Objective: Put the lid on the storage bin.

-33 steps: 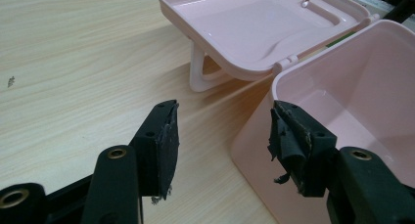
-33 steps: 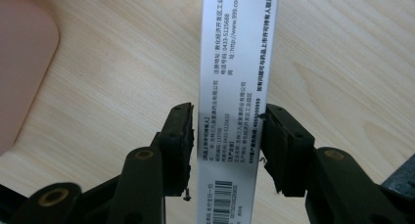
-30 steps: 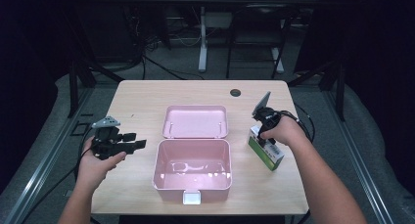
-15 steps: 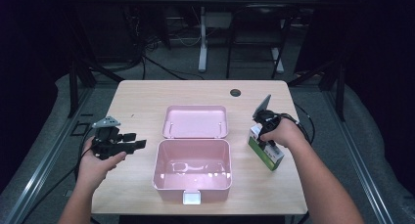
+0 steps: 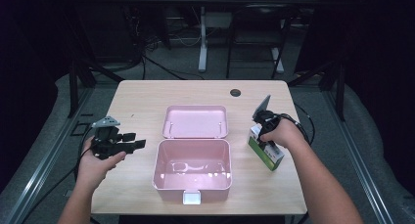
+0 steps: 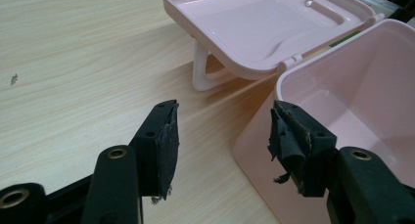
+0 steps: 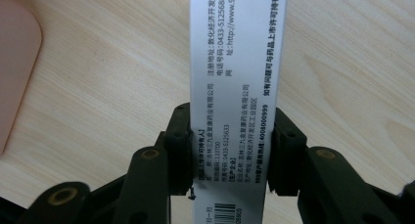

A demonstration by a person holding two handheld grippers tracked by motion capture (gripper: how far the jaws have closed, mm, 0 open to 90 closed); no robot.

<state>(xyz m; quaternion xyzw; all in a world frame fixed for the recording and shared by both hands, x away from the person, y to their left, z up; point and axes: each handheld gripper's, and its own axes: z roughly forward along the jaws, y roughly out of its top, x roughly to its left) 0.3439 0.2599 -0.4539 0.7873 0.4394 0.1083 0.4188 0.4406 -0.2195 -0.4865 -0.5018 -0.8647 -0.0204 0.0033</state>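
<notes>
Right gripper (image 7: 229,150): jaws have just been closing and now sit against both long sides of the white-and-green carton (image 7: 237,87), pads pressed to the printed white face's edges, so the carton is gripped between them. In the high view the right gripper (image 5: 266,131) comes down onto the near-left end of the carton (image 5: 266,153), which lies on the wooden table (image 5: 142,99) just right of the pink box (image 5: 192,172), near but not touching it. The carton lies flat with its long axis angled toward the table's right front corner; whether it has lifted off the surface cannot be told. The pink box is open, its lid (image 5: 195,121) folded back flat behind it, hinge side toward the far edge; a white latch (image 5: 192,198) shows at the front wall. Left gripper (image 5: 128,142): held in the left hand (image 5: 98,160) above the table's left side, well apart from the carton, jaws pointing toward the box. In the left gripper view its jaws stand apart with nothing between the worn pads (image 6: 169,145), the box's near corner (image 6: 293,136) just beyond them. A dark round grommet (image 5: 235,92) sits near the far edge.
</notes>
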